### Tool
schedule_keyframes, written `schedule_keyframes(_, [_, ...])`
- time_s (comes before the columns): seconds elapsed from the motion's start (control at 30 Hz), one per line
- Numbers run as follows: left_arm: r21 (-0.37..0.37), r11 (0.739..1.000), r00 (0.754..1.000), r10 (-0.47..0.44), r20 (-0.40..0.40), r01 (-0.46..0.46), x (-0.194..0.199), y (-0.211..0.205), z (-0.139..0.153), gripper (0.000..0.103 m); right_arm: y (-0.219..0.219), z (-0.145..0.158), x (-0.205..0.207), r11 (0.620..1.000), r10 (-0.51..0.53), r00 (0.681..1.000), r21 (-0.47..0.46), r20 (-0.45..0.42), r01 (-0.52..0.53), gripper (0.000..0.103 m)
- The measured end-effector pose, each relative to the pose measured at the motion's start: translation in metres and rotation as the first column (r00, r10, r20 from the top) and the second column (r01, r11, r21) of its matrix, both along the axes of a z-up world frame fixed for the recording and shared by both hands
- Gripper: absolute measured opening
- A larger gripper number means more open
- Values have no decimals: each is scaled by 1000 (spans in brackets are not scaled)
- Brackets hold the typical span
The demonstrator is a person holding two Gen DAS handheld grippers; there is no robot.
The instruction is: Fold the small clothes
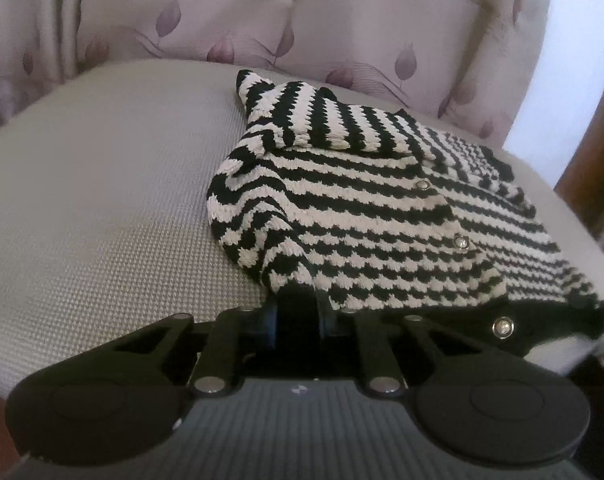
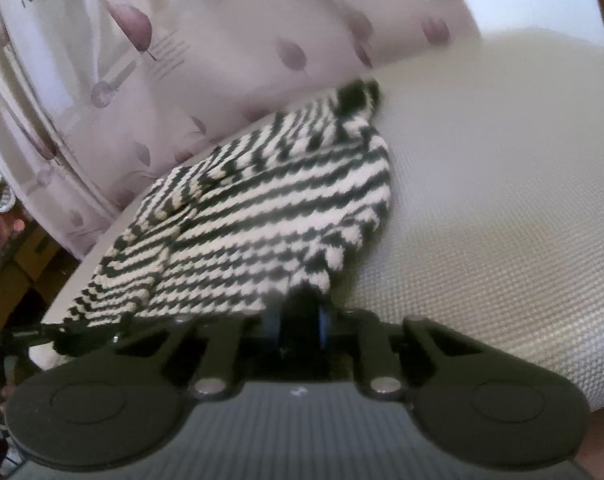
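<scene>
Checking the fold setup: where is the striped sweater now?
In the left wrist view, the striped sweater lies right of centre on the grey cushion, in front of the curtain.

The small knitted garment [image 1: 366,216] is banded in black and off-white jagged stripes, with a solid black hem strip along its near edge and small shiny silver snap buttons [image 1: 461,243] down its front. It lies on a pale grey padded surface [image 1: 102,208] with a fine woven grid texture, seen whiter in the right wrist view. The far curtain [image 1: 222,20] is pale lilac-white, printed with mauve leaf shapes on thin dark stems, and each black plastic tool [image 1: 298,300] [image 2: 302,304] has a grey ribbed body.
</scene>
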State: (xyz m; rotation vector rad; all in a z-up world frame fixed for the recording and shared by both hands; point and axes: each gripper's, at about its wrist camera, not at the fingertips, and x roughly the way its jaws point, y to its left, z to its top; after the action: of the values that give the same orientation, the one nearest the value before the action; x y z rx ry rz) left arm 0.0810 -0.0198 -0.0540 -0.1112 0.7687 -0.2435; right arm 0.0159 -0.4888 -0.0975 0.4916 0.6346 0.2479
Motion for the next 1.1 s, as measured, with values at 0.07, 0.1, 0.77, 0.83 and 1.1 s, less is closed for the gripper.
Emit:
schedule_keyframes(0.07, [2,1000,1000,6,-2,-6,0,-1,1,19,-3,-1,-3,999,-5,1000,39,2,5,15])
schedule_keyframes(0.1, [1,1000,1000,6,-5,-6,0,-1,2,19,-5,-2,-4,998,-8,1000,56,2,8,15])
schedule_keyframes(0.77, [11,1000,999,-1,51,0,-2,-10,23,19,-15,12,-6,970,-32,997,241,64,16,14])
schedule_keyframes(0.83, [15,1000,998,-4,55,3,-1,-12,24,19,-16,12,-8,969,-37,997,245,67,20,13])
schedule_keyframes(1.1, [17,1000,999,-3,48,2,2,-14,22,19,-21,8,-10,979,-43,998,204,47,32,13])
